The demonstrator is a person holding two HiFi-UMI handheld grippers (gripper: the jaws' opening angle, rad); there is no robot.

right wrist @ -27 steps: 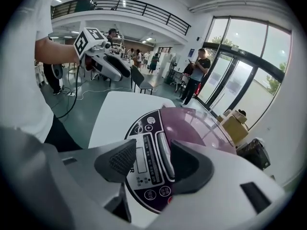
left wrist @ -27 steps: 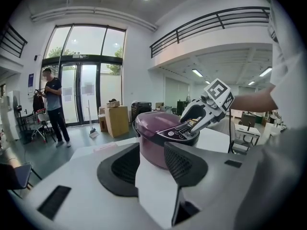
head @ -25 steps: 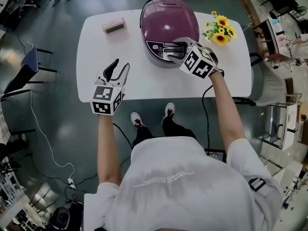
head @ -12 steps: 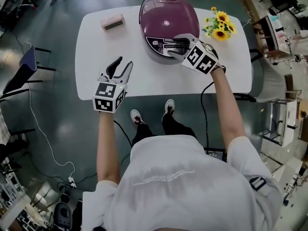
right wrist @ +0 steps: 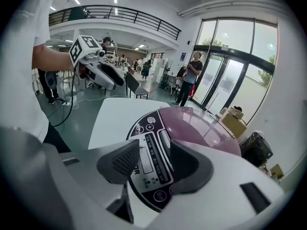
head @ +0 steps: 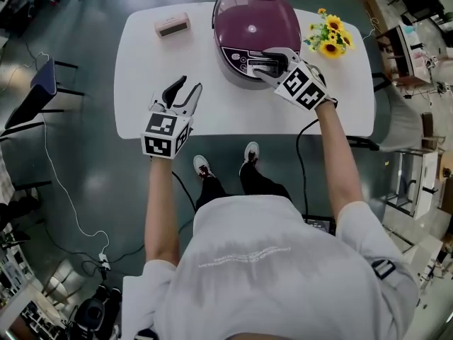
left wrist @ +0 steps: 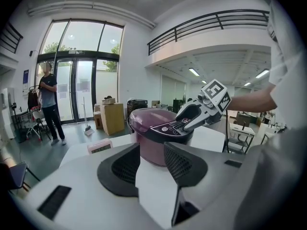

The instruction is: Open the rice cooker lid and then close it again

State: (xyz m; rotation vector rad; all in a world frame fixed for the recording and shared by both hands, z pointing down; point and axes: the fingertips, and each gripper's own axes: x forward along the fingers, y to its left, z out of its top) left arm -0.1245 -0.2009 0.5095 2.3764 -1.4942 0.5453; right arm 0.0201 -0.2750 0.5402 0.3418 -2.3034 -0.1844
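Observation:
The purple rice cooker stands at the back middle of the white table, its lid down. My right gripper hovers over the cooker's front control panel. Its jaws have just been closing; they are still open and grip nothing, with the panel and its silver button showing in the gap. My left gripper is open and empty above the table's front left part, well clear of the cooker. It also shows in the right gripper view as the left gripper.
A pink clock lies at the table's back left. A bunch of sunflowers stands right of the cooker. A chair is on the floor to the left, and a cable trails across the floor.
The right gripper's jaws stand narrower while it stays at the cooker's front. The left gripper has edged a little further over the table. The lid stays down.

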